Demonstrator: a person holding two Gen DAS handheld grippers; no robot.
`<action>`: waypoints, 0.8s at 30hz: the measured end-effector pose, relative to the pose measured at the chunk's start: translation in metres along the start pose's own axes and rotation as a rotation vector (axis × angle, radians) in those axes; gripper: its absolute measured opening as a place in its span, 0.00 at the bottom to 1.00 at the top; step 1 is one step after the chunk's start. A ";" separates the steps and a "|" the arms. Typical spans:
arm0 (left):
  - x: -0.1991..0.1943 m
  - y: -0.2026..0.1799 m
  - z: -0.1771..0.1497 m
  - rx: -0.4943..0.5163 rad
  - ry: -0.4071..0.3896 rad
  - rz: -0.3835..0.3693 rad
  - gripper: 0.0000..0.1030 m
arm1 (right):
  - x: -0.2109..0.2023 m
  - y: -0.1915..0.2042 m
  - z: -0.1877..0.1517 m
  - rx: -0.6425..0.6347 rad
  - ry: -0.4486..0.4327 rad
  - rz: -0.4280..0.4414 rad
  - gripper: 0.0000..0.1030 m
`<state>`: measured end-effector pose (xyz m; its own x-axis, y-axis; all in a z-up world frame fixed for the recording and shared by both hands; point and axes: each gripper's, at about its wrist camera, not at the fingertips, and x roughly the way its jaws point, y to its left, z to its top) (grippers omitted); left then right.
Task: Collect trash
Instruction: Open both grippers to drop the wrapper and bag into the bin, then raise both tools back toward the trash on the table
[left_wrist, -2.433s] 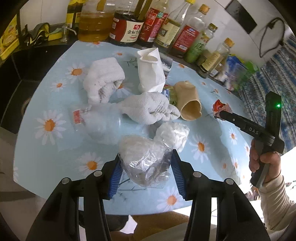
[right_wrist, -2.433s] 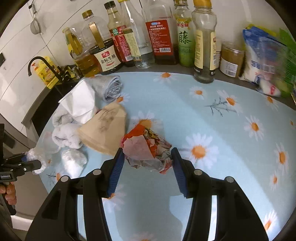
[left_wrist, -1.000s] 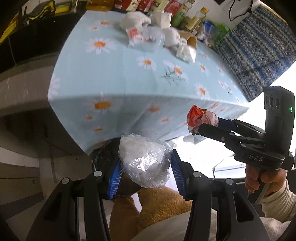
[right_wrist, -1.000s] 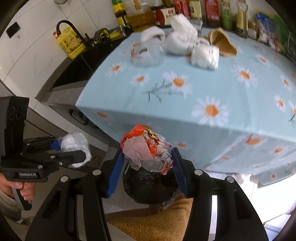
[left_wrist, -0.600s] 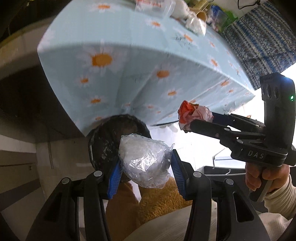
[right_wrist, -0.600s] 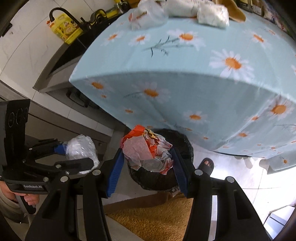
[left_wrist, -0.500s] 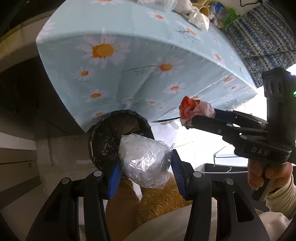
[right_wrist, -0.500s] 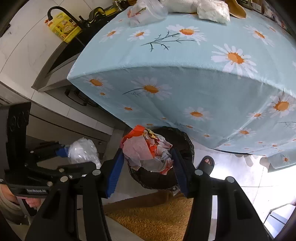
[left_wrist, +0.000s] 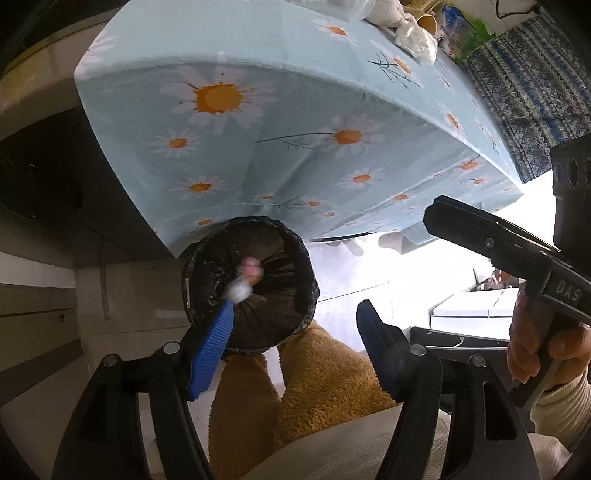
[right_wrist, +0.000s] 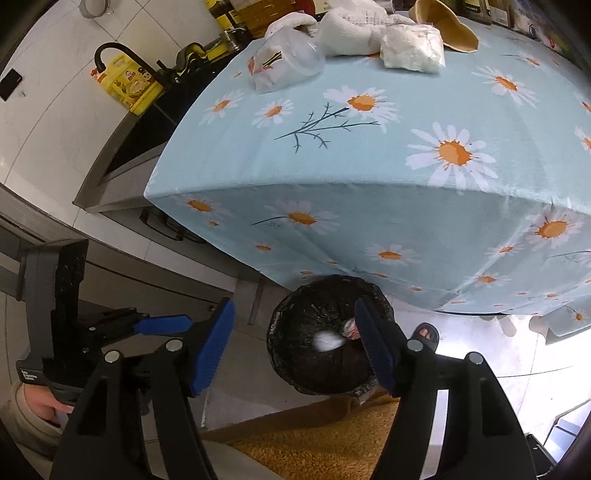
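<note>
The clear plastic wad (left_wrist: 238, 291) and the pink-red paper wad (left_wrist: 251, 266) were both blurry inside the black-lined trash bin (left_wrist: 308, 284), which sat on the floor just under the hanging edge of the daisy tablecloth (left_wrist: 229, 155). Left gripper (left_wrist: 293, 341) was right above the bin, fingers spreading apart with nothing between them. Same deal with the right gripper (right_wrist: 293, 347): fingers opening, empty. More trash was up on the surface: a plastic bag (right_wrist: 286, 64), white towels (right_wrist: 351, 31), a bagged white lump (right_wrist: 413, 51).
</note>
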<state>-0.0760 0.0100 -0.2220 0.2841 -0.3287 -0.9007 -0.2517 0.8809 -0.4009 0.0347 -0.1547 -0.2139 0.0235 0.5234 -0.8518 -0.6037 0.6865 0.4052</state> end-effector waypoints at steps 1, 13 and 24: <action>0.000 0.001 0.000 -0.001 -0.001 -0.001 0.65 | 0.000 -0.001 0.000 0.003 0.001 0.002 0.65; -0.011 -0.007 0.005 0.016 -0.030 -0.009 0.65 | -0.012 -0.003 0.001 0.011 -0.020 -0.006 0.65; -0.042 -0.022 0.016 0.062 -0.118 -0.022 0.65 | -0.044 -0.003 0.008 -0.002 -0.091 -0.040 0.65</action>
<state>-0.0673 0.0098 -0.1726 0.3969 -0.3089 -0.8644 -0.1879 0.8944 -0.4059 0.0414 -0.1759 -0.1745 0.1192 0.5395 -0.8335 -0.6025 0.7066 0.3711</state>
